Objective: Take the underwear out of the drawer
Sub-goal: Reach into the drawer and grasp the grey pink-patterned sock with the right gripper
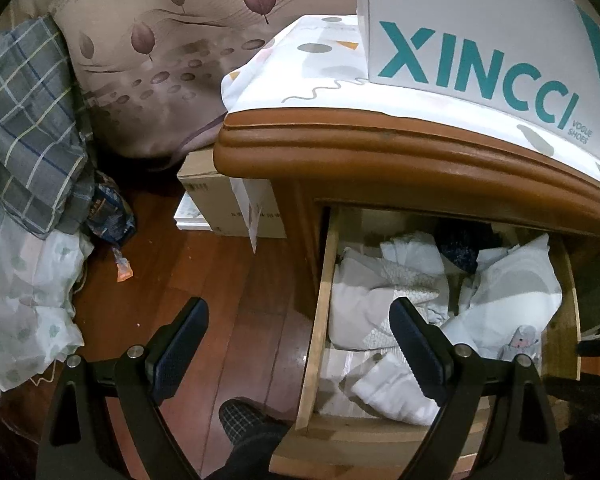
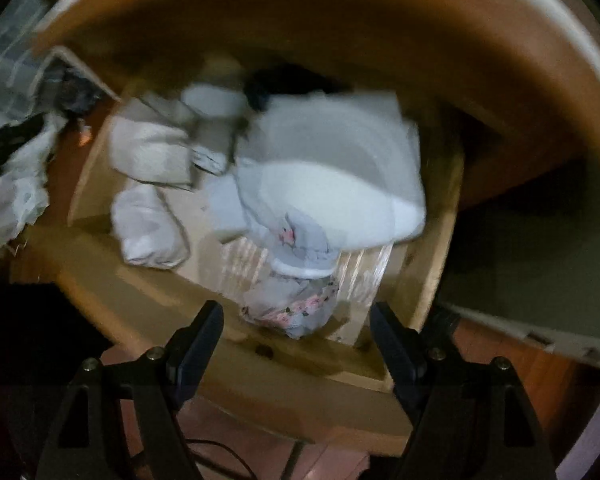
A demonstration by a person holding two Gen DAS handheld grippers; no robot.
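Drawer [image 1: 320, 304] stands pulled out, so the folded laundry lies exposed. Right tongs [image 2: 296, 344] point down over its front edge, wide and empty — lined up on the floral underwear [image 2: 296, 312] at the front right corner. Left tongs [image 1: 300, 332] hang wide, empty, straddling the drawer's left wall.

Open wooden drawer [image 1: 320, 320], crumpled white and grey underwear [image 1: 380, 292] piled inside, floral piece [image 2: 296, 312] at front.

I saw the open drawer [image 1: 320, 312] holding folded white laundry [image 1: 364, 304], a dark garment [image 1: 460, 246] at the back and a floral piece [image 2: 296, 312] by its front. The wooden floor [image 1: 220, 288] carried a cardboard box [image 1: 220, 204].
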